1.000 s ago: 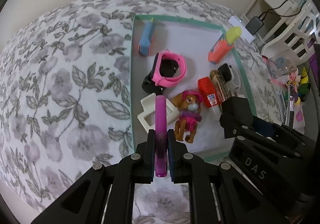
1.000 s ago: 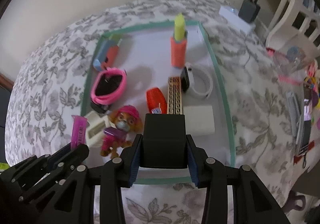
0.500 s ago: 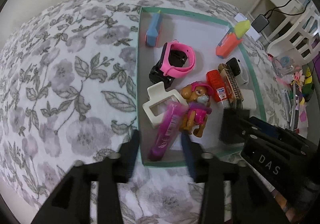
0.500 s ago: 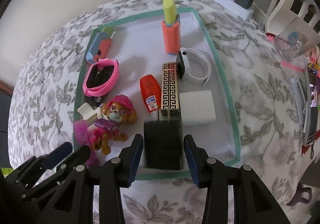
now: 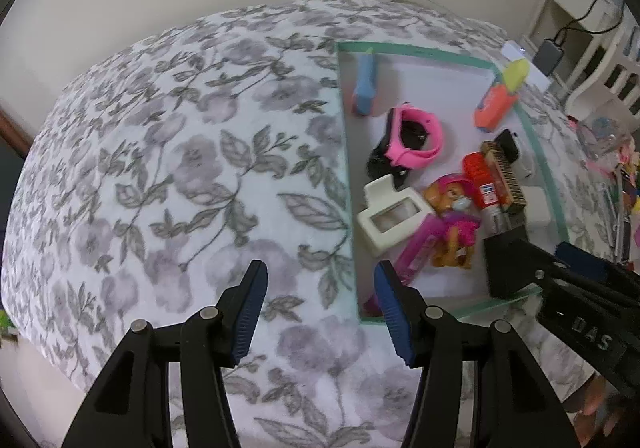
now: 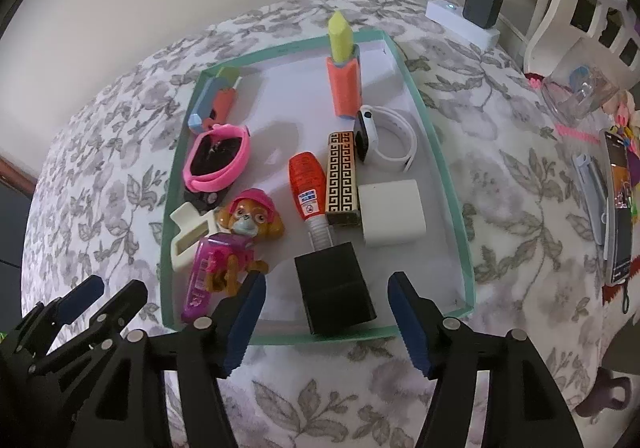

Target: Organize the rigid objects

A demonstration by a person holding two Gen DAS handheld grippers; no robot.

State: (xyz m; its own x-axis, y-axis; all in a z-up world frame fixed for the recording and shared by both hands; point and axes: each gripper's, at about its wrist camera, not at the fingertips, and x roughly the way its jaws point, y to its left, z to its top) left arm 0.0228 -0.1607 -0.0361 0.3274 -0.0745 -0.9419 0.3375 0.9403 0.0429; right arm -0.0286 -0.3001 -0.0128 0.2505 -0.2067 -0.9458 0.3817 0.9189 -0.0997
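Observation:
A green-rimmed tray (image 6: 452, 204) on the floral bedspread holds several small rigid objects. A pink comb (image 6: 202, 280) lies in its near left corner, beside a toy puppy (image 6: 244, 236) and a white clip (image 6: 188, 232). A black cube-shaped charger (image 6: 334, 288) stands at the near edge. My left gripper (image 5: 320, 302) is open and empty, over the bedspread just left of the tray's near corner (image 5: 360, 308); the comb (image 5: 416, 248) lies past its right finger. My right gripper (image 6: 326, 308) is open, its fingers either side of the charger without touching it.
Also in the tray: a pink watch (image 6: 218, 162), a white watch (image 6: 384, 138), an orange glue bottle (image 6: 308, 178), a patterned bar (image 6: 341, 178), a white block (image 6: 390, 212), and two toy markers (image 6: 342, 76). A phone (image 6: 620, 208) and clutter lie right of the tray.
My left gripper opened, dropped the pink comb into the tray and drew back left. My right gripper opened, left the black charger standing in the tray and pulled back.

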